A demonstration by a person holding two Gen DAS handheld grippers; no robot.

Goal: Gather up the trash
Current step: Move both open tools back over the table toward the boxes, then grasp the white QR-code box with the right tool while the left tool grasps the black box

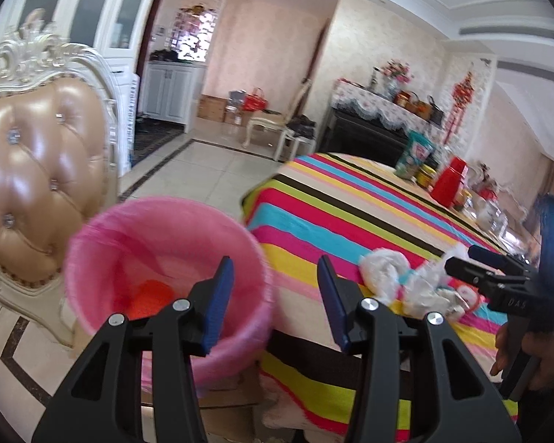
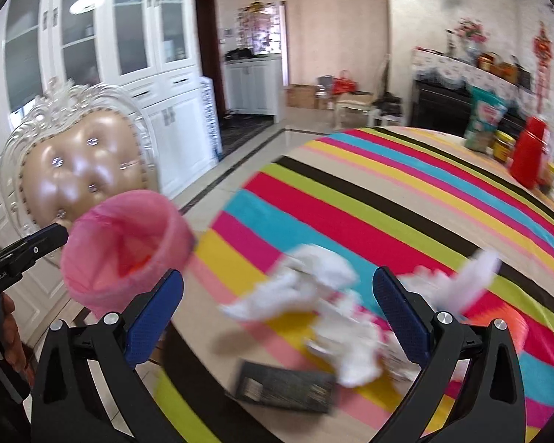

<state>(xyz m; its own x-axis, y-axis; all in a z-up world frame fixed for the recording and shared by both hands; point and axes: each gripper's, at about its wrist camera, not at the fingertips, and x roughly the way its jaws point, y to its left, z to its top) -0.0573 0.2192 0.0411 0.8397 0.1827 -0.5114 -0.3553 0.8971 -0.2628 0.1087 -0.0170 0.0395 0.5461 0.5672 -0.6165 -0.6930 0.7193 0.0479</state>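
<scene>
Left hand-held gripper (image 1: 275, 295): low in the middle of the left view. Its blue pads stand part way apart with nothing between them. It hangs between the bin and the surface edge.
Right hand-held gripper (image 2: 279, 317): low in the right view. Its pads stand wide apart and hold nothing. The white trash shows in the gap, but the pads do not touch it.
Dark flat packet (image 2: 284, 385): lower middle of the right view, lying flat on the surface just under the tissues. It looks thin and stiff, so I think it is best nipped at one edge.
White tissues (image 2: 314, 295): middle of the right view, a crumpled heap on the striped cloth (image 2: 351, 199). They look very light and soft. I think they will squash easily, so grab the thick middle of the heap, not a loose corner that could tear.
Loose white scrap (image 2: 469, 277): right of the heap, blurry, hard to tell what it is.
Pink bin (image 1: 158, 269): lower left of the left view, just beside the surface edge. It has a thin pink bag inside and something orange at the bottom.
Chair (image 1: 37, 184): left side, behind the bin, with a padded tan back.
Red jug (image 1: 448, 181): far right, on the far end of the surface, well apart from the trash.
</scene>
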